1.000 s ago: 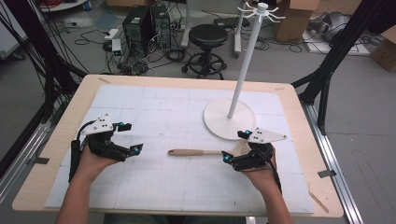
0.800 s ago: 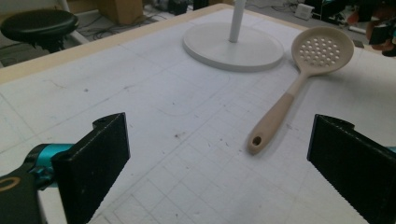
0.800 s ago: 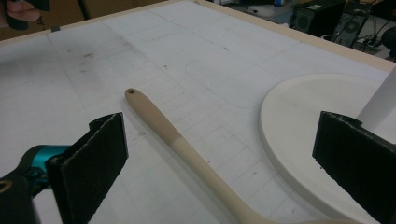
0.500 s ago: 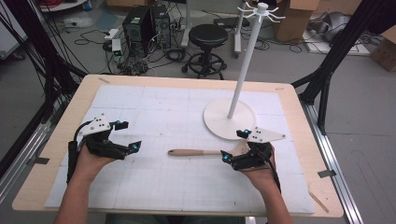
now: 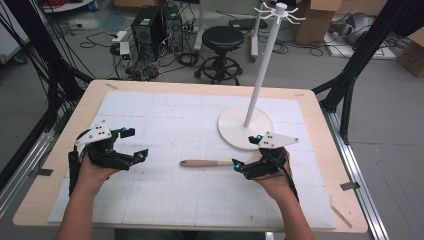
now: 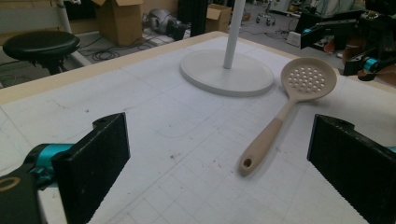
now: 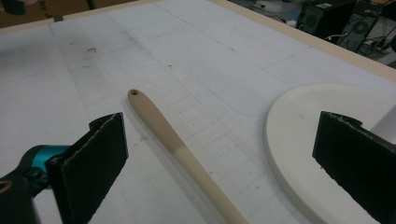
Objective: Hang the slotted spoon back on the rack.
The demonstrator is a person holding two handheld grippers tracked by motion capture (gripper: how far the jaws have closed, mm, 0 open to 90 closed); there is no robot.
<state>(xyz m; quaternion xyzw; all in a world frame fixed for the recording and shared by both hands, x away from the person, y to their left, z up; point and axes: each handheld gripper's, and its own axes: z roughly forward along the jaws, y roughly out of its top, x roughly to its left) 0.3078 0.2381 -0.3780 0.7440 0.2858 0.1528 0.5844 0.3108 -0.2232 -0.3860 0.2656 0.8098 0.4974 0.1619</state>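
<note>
Your right claw is released, jaws straddling the one beige slotted spoon with a wooden handle. It lies flat on the worktop's middle, long axis running left-right, handle toward your released left claw. One white round-based stand sits beside.

A white stand with a round base and a tall pole is set on the table, which is covered by a white gridded mat. Behind the table, 1 black stool, 2 computer towers, cardboard boxes and tangled cables are seen on the floor.
</note>
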